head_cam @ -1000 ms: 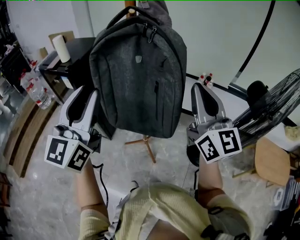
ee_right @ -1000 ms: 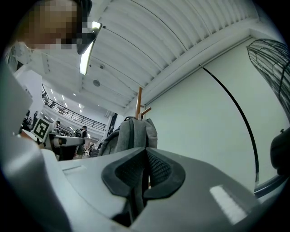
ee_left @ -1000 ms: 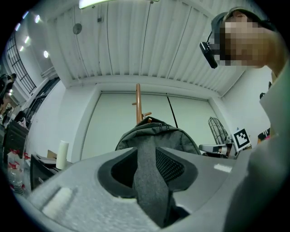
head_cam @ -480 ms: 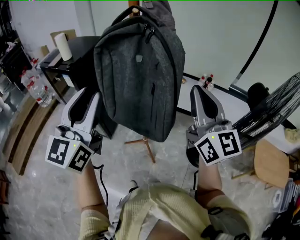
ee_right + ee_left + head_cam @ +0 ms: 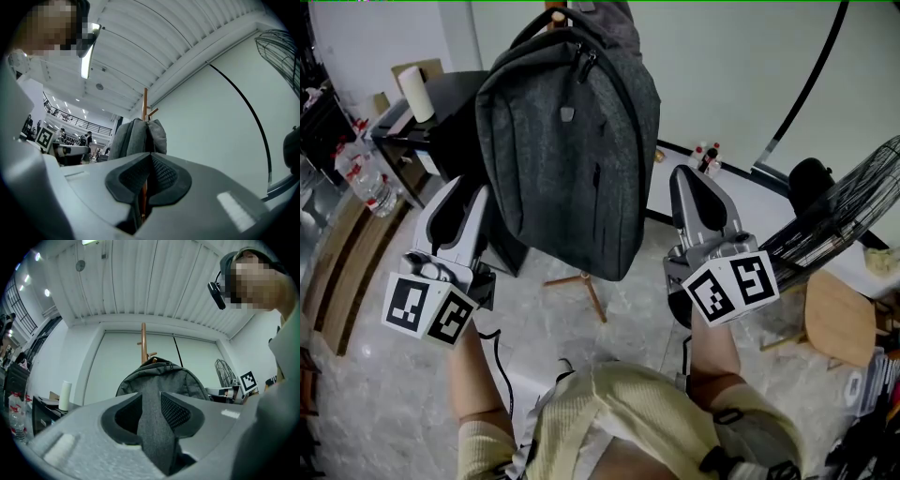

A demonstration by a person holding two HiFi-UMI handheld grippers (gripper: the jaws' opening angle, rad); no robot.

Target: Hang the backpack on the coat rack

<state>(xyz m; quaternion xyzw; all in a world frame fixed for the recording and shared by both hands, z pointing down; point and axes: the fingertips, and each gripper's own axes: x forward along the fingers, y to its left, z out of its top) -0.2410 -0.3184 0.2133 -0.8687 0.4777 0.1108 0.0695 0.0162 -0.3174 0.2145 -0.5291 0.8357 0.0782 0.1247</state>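
Note:
The dark grey backpack (image 5: 567, 150) hangs by its top handle from the wooden coat rack (image 5: 581, 281), whose pole (image 5: 143, 341) rises above it. My left gripper (image 5: 467, 192) hovers just left of the bag without touching it. Its jaws stand narrowly apart with nothing between them. In the left gripper view the backpack (image 5: 159, 376) shows through that gap. My right gripper (image 5: 689, 178) is to the right of the bag, shut and empty. In the right gripper view the backpack (image 5: 133, 136) and rack pole (image 5: 145, 103) stand ahead of the closed pads.
A black table (image 5: 455, 98) with a white roll (image 5: 412, 92) stands at the back left, with water bottles (image 5: 370, 183) beside it. On the right are a black floor fan (image 5: 853, 206) and a wooden stool (image 5: 839, 323). A black curved tube (image 5: 806, 84) crosses the wall.
The backpack has swayed slightly on the rack and now hangs a little further left. Both grippers have kept their places beside it.

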